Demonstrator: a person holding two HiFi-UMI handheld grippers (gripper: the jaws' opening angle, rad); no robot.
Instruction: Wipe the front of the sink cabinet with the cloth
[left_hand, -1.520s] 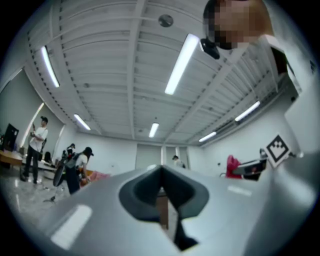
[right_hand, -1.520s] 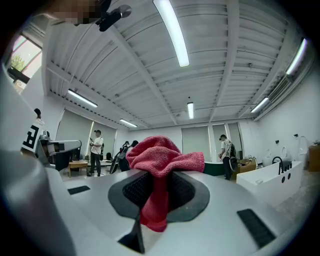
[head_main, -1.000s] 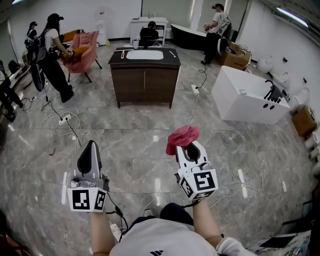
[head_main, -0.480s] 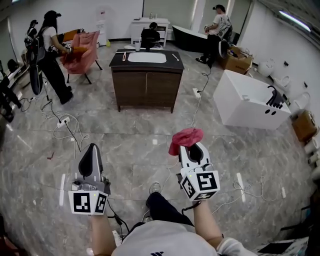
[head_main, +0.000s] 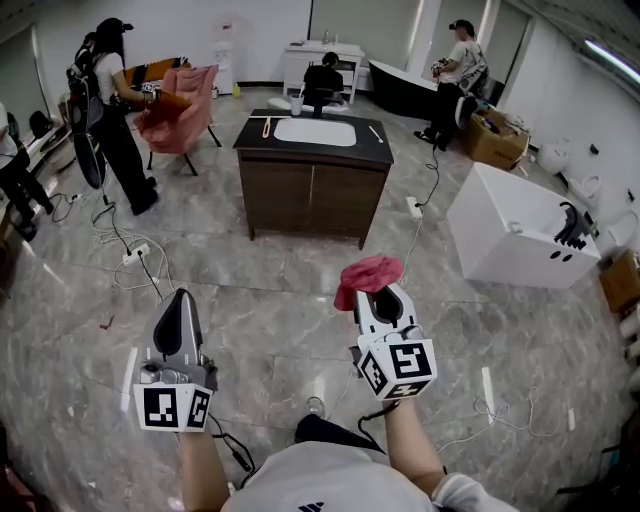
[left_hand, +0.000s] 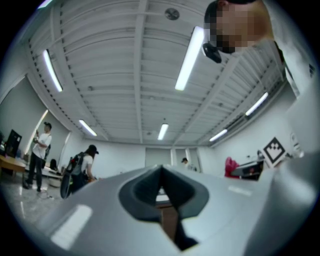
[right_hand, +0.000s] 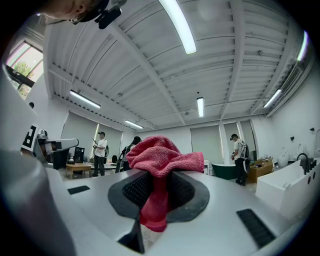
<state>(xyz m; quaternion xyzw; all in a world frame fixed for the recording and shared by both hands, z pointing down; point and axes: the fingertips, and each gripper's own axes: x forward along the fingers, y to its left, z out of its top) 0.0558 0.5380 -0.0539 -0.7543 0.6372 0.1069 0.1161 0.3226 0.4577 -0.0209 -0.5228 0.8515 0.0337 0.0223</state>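
Note:
The dark wood sink cabinet with a white basin on top stands ahead on the marble floor, its two front doors facing me. My right gripper is shut on a bunched red cloth, which also shows pinched between the pads in the right gripper view. My left gripper is shut with nothing in it; in the left gripper view its pads meet. Both grippers are held well short of the cabinet, tilted upward.
A white bathtub stands to the right of the cabinet. Cables trail over the floor at left and right. A person stands by a pink chair at back left; other people stand at the back.
The cabinet has come nearer and larger in the head view as I move toward it. Both grippers keep their pose, the cloth still held in the right one.

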